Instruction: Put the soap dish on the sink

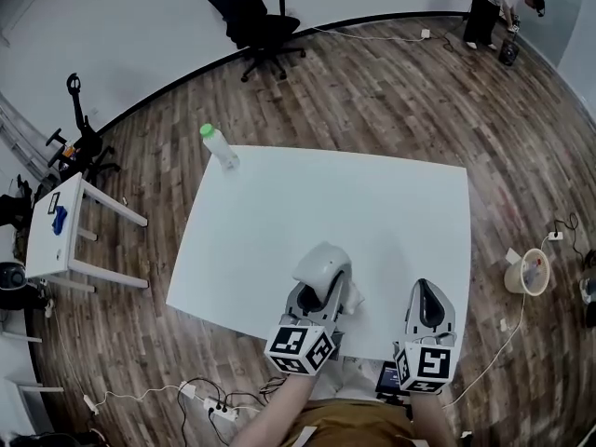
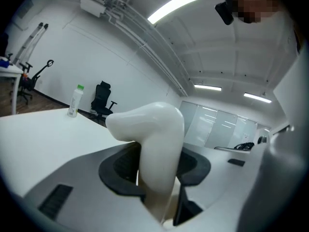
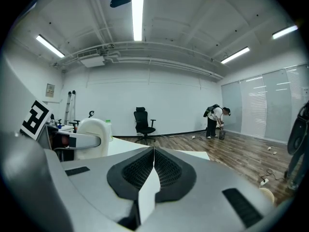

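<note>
The soap dish is a smooth, rounded white piece held just over the near edge of the white table. My left gripper is shut on it, its dark pads pressing either side. In the left gripper view the soap dish stands upright between the jaws and curves over to the left at its top, filling the middle of the frame. My right gripper hovers beside it at the table's near right edge, jaws shut with nothing between them. In the right gripper view the right gripper has its pads meeting, and the dish shows at left.
A clear bottle with a green cap stands at the table's far left corner. A black office chair is beyond the table, a small white side table at left, a pale bucket on the floor at right, and a person far off.
</note>
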The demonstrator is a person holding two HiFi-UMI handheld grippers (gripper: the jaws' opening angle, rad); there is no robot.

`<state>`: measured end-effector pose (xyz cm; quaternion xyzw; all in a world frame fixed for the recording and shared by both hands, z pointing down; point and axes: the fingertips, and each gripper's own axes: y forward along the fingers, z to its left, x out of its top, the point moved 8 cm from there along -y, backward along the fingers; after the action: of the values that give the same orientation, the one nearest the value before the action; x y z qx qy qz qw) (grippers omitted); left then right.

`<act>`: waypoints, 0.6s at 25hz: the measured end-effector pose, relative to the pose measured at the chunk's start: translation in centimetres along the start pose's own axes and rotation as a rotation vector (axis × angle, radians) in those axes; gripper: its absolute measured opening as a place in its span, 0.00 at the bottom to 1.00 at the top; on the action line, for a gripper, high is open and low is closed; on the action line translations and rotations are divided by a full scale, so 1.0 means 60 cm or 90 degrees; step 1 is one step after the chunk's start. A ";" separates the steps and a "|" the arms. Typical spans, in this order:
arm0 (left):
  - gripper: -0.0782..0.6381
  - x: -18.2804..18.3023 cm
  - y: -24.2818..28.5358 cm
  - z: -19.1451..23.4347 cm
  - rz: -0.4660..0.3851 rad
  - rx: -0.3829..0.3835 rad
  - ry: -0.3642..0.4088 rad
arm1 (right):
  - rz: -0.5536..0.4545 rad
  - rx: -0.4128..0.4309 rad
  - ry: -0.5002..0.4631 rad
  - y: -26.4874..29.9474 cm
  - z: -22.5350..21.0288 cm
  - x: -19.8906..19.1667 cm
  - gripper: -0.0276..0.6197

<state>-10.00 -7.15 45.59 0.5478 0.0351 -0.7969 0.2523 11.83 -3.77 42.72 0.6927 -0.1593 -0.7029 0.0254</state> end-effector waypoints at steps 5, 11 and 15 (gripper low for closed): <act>0.35 -0.020 0.019 0.019 0.017 -0.020 -0.069 | 0.020 0.017 -0.007 0.015 0.017 -0.017 0.06; 0.35 -0.056 0.043 0.045 0.041 -0.031 -0.180 | 0.034 0.040 -0.011 0.032 0.019 -0.030 0.06; 0.35 -0.088 0.064 0.067 0.053 -0.019 -0.322 | 0.083 0.109 -0.059 0.053 0.033 -0.049 0.06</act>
<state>-10.33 -9.91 52.73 0.3282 -0.0400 -0.8969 0.2937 9.40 -5.65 46.37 0.6473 -0.2646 -0.7149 0.0043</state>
